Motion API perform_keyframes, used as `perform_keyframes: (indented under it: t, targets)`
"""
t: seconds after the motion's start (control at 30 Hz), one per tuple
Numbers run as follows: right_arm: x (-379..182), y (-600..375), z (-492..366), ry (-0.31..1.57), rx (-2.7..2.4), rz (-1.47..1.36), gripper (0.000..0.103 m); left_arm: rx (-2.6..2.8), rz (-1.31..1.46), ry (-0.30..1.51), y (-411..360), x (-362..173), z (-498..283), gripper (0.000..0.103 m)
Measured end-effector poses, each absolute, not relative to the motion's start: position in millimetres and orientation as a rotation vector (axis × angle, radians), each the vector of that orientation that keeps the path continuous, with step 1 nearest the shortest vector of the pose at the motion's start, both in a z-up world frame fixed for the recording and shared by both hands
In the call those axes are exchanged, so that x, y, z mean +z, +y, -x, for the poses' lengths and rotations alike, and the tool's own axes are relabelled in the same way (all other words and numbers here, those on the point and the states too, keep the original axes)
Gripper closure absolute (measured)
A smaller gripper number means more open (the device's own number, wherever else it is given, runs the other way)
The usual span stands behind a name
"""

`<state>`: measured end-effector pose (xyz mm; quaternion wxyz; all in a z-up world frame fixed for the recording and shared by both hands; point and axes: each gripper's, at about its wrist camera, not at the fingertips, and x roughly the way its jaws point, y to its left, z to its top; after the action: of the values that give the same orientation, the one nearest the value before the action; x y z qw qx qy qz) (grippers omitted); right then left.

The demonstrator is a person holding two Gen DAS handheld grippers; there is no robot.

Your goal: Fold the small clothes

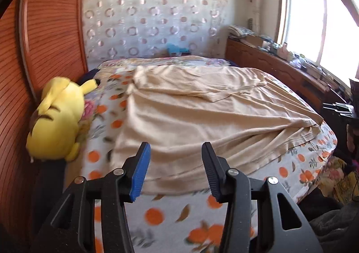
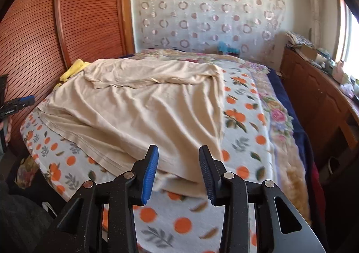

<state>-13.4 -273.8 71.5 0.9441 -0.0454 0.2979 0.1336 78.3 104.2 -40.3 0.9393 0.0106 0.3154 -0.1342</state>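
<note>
A cream garment [image 1: 202, 114] lies spread and wrinkled on the bed, its far part folded over; in the right wrist view the garment [image 2: 139, 109] covers the bed's left half. My left gripper [image 1: 176, 172] hovers open above the garment's near hem, nothing between its blue pads. My right gripper [image 2: 178, 174] is open too, just above the garment's near right corner, with no cloth in the jaws. The left gripper [image 2: 18, 105] also shows at the left edge of the right wrist view, held by a hand.
The bed carries an orange-print blanket [image 1: 170, 214] and a floral quilt [image 2: 278, 118]. A yellow plush toy [image 1: 56, 120] lies by the wooden headboard [image 1: 44, 40]. A cluttered wooden cabinet [image 2: 320, 96] runs along the window side. A sheer curtain [image 2: 202, 13] hangs behind.
</note>
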Motion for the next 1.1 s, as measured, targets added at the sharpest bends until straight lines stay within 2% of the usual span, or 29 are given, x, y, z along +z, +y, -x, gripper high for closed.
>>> perform_keyframes:
  t: [0.2,0.37,0.4,0.6,0.8,0.87,0.9,0.93,0.97,1.03,1.1]
  targets:
    - [65,-237,-15,0.613,0.376,0.118,0.064,-0.406,-0.129,0.732,46,-57,-106,0.057]
    - [61,-222,-42,0.622,0.409,0.135,0.064,-0.419,-0.201,0.798,26,-71,-120,0.085]
    - [61,-219,-47,0.623,0.411,0.140,0.064,-0.422,-0.201,0.793,26,-69,-119,0.100]
    - [63,-215,-64,0.629,0.415,0.151,0.064,-0.479,-0.136,0.773,45,-39,-84,0.100]
    - [68,-215,-74,0.624,0.413,0.138,0.064,-0.449,-0.128,0.776,52,-34,-76,0.099]
    - [69,-216,-82,0.624,0.405,0.139,0.064,-0.434,-0.133,0.765,54,-31,-79,0.078]
    - [70,-216,-84,0.624,0.401,0.139,0.064,-0.433,-0.125,0.762,54,-31,-88,0.064]
    - [71,-218,-89,0.626,0.394,0.140,0.064,-0.434,-0.111,0.759,57,-30,-93,0.058]
    - [72,-218,-92,0.627,0.386,0.140,0.062,-0.435,-0.101,0.760,58,-29,-99,0.056]
    - [75,-224,-102,0.629,0.370,0.139,0.058,-0.415,-0.097,0.771,63,-27,-115,0.043]
    - [78,-229,-114,0.635,0.355,0.136,0.057,-0.392,-0.095,0.763,68,-24,-132,0.037]
